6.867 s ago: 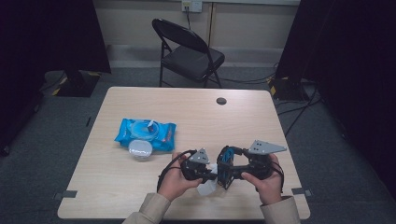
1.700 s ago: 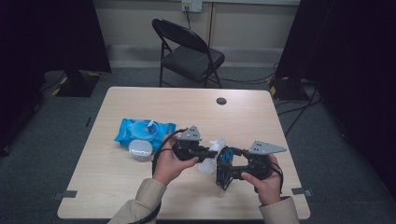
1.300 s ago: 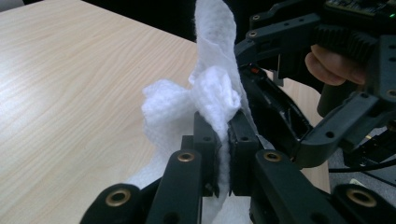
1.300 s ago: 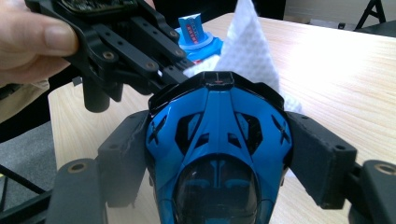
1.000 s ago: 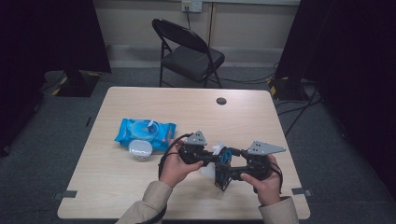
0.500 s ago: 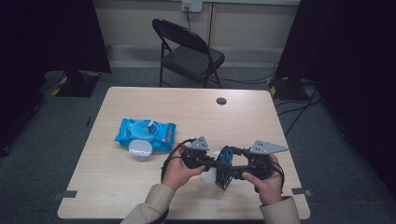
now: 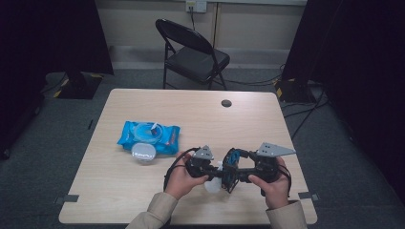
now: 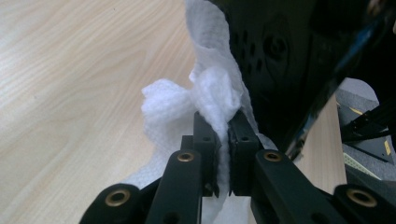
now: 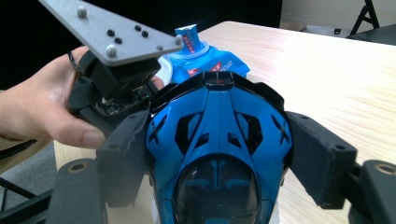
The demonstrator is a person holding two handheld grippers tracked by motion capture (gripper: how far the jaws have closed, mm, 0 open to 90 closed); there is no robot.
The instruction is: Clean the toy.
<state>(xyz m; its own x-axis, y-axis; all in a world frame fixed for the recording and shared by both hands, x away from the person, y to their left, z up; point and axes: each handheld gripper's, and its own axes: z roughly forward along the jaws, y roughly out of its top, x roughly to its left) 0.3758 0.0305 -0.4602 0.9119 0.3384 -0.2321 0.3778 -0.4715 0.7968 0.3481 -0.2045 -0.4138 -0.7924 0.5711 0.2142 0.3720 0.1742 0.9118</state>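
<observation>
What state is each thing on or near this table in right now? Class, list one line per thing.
Left gripper: jaws shut on the white crumpled wipe.
Right gripper: jaws clamped on the blue and black toy car.
Blue wipes packet: lying flat, flap open.
White round lid: against the packet's near edge.
Black folding chair: unfolded, unoccupied.

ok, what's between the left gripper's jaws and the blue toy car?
A white wipe: the left gripper pinches it shut and presses it against the blue toy car, held in the right gripper. The left gripper view shows it.
</observation>
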